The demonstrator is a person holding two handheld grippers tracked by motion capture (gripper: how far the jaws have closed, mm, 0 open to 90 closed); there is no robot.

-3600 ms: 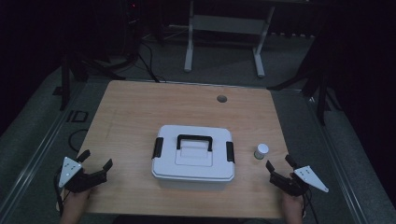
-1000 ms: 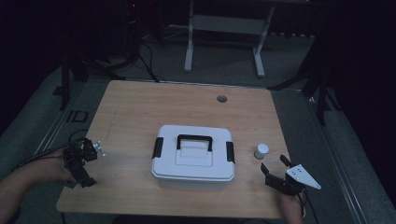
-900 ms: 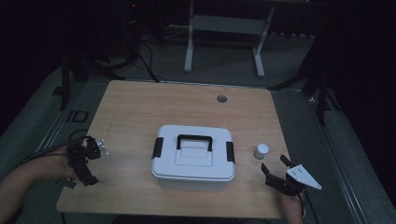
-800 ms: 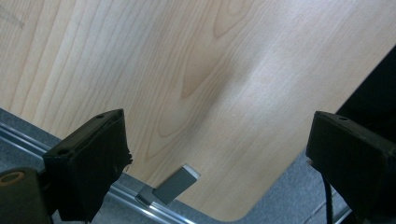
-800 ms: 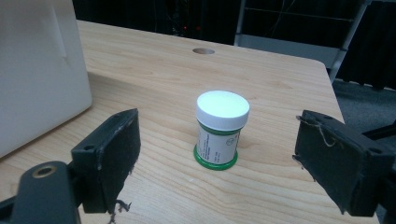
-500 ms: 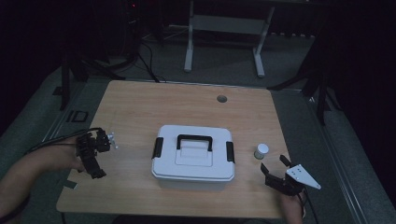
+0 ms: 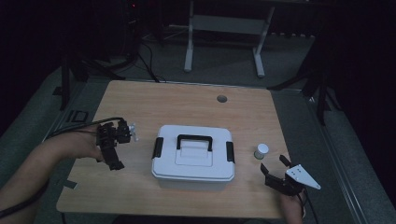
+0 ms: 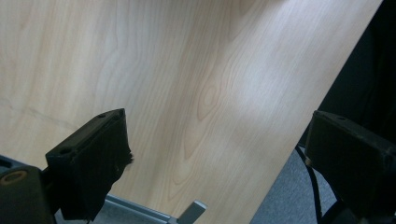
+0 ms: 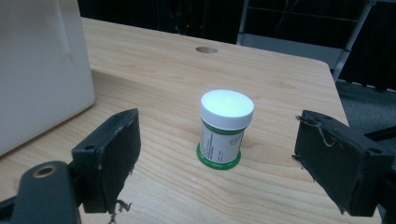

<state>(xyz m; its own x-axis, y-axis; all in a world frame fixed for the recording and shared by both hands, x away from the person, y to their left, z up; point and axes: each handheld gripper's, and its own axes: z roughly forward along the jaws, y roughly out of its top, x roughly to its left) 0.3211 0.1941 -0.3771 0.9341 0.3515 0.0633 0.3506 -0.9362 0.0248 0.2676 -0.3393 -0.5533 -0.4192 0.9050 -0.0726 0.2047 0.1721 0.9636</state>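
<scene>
A white lidded box (image 7: pixel 194 156) with a black handle and black side latches sits mid-table. To its right stands a small jar (image 7: pixel 261 150) with a white lid and a green base. My right gripper (image 7: pixel 272 163) rests near the front right corner, open, just short of the jar. In the right gripper view the jar (image 9: pixel 226 128) stands upright beyond the wide jaws of the right gripper (image 9: pixel 217 123), untouched. My left gripper (image 7: pixel 114 149) hovers left of the box, turned on its side. In the left gripper view the left gripper (image 8: pixel 219 130) is open over bare wood.
The wooden table (image 7: pixel 140 107) has a round cable hole (image 7: pixel 222 98) near its far edge. A corner of the white box (image 9: pixel 42 70) fills the left of the right gripper view. The table's edge (image 8: pixel 299 140) and a metal bracket (image 8: pixel 189 212) lie under the left jaws.
My left gripper has moved from the front left corner up and right toward the box, twisting as it went. The right gripper, the box and the jar have stayed in place.
</scene>
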